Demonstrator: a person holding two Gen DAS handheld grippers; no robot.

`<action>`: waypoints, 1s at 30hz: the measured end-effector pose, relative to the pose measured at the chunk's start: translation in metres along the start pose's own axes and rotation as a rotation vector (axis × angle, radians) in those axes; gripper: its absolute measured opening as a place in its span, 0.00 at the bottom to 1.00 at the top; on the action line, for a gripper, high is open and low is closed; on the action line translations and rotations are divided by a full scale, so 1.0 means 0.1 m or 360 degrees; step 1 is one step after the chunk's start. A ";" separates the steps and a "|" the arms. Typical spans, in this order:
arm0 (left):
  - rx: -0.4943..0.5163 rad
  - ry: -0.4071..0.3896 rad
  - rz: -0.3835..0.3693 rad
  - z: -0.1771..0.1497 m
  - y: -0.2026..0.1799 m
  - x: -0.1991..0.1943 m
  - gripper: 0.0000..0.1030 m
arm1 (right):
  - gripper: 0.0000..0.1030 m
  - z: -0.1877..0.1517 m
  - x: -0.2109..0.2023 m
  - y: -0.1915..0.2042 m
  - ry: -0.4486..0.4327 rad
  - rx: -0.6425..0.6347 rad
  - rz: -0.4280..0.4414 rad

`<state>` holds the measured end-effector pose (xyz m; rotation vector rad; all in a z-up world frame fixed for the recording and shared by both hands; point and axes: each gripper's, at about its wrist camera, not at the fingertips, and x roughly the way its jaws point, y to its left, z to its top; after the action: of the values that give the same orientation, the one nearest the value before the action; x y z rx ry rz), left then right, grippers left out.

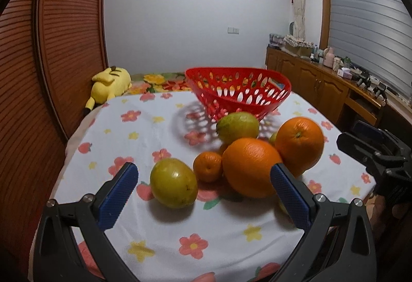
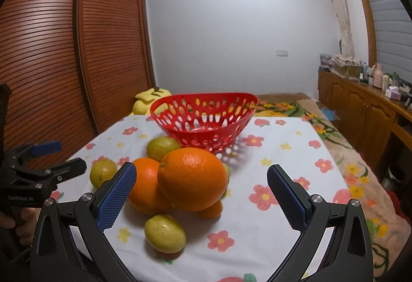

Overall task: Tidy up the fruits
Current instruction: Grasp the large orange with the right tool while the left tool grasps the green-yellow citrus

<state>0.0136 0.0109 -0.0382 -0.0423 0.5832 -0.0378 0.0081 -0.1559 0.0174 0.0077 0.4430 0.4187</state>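
A red perforated basket point(image 1: 239, 91) stands empty at the far side of the floral cloth; it also shows in the right wrist view point(image 2: 203, 119). In front of it lies a cluster of fruit: two large oranges point(image 1: 251, 166) point(image 1: 300, 144), a small tangerine point(image 1: 208, 166) and yellow-green fruits point(image 1: 173, 182) point(image 1: 238, 127). My left gripper point(image 1: 203, 176) is open, just short of the cluster. My right gripper point(image 2: 200, 179) is open, its fingers to either side of the near large orange point(image 2: 193, 179), with a yellow-green fruit point(image 2: 164, 233) below it.
A floral cloth point(image 1: 159, 132) covers the table. A yellow plush toy point(image 1: 110, 83) lies at the back left by the slatted wooden wardrobe point(image 1: 64, 50). A wooden sideboard point(image 1: 322, 83) with clutter runs along the right.
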 end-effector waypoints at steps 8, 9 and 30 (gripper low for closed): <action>-0.0025 0.0081 -0.0014 -0.09 0.13 0.20 1.00 | 1.00 -0.02 0.24 -0.02 0.0084 0.0003 0.0068; -0.0028 0.0087 -0.0021 -0.10 0.15 0.22 1.00 | 1.00 -0.03 0.27 -0.01 0.0091 0.0002 0.0078; -0.0067 0.0214 -0.0066 -0.16 0.37 0.51 0.95 | 1.00 -0.06 0.76 -0.04 0.0297 -0.0010 0.0229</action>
<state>0.0486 0.0451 -0.0813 -0.0932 0.7178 -0.0693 0.0697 -0.1303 -0.0205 -0.0057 0.6273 0.5648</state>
